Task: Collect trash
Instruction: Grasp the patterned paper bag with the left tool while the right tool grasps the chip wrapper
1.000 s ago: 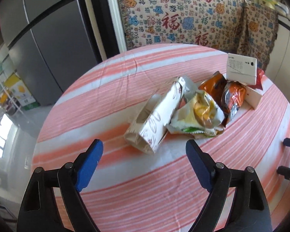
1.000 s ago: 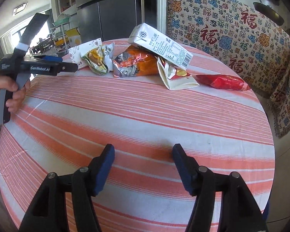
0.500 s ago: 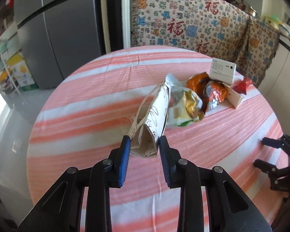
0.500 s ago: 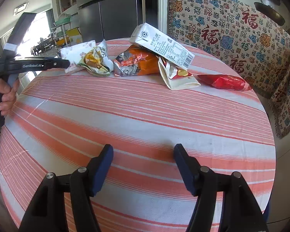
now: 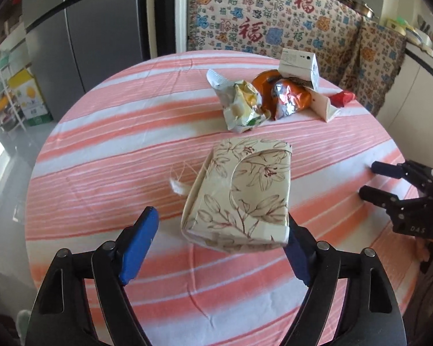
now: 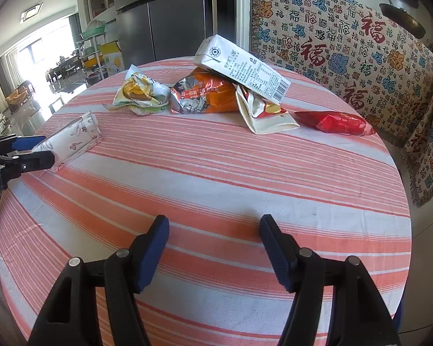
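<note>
Cardboard, flower-printed, the flattened tissue box (image 5: pixel 242 193) lies on the striped surface (image 5: pixel 106 173) just ahead of the left tool (image 5: pixel 219 242), at twelve o'clock, long axis running away toward one o'clock. That tool's jaws have just been opening and stand wide, the box's near end between them, unpinched; the right tool (image 6: pixel 213 248), half open and empty, sits well apart at three o'clock, so the left is nearer.

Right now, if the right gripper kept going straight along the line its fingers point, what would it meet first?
Probably only the striped tablecloth: the right gripper is open and points down at bare cloth. The orange snack bag lies farther along; depth is uncertain.
</note>
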### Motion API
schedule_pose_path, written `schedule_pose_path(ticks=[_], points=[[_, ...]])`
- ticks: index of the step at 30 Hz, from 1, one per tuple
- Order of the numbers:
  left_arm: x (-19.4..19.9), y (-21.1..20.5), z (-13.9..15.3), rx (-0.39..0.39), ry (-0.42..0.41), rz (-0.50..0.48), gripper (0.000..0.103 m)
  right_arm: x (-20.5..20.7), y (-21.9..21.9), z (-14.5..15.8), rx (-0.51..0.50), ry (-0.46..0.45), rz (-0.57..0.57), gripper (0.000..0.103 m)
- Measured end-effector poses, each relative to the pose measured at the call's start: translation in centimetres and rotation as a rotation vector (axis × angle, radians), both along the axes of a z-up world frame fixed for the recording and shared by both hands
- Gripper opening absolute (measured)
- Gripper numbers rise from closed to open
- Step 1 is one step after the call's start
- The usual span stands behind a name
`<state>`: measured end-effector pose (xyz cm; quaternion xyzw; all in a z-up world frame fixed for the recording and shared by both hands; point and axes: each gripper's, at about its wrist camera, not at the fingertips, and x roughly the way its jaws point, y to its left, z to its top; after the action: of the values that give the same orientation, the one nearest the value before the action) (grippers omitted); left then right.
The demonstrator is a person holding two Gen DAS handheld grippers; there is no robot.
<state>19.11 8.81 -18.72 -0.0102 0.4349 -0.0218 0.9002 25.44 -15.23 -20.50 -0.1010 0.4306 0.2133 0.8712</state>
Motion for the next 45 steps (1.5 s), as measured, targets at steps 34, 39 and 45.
schedule_pose_path(ticks=[34, 39, 45], points=[[-1.5, 3.1, -0.8, -0.142, 0.001, 0.12, 0.059, 4.9, 9.5, 3.2, 0.072, 0.057, 0.028, 0.03], [-2.3, 0.2, -0.9, -0.118, 0.017, 0.065, 0.063, -0.4, 2.7, 3.4, 0.021, 0.067, 0.05, 0.03], [-3.3, -2.1, -1.0, -0.099, 0.034, 0.004, 0.084, -3.7, -3.0, 1.1, 0.062, 0.083, -0.055, 0.045]])
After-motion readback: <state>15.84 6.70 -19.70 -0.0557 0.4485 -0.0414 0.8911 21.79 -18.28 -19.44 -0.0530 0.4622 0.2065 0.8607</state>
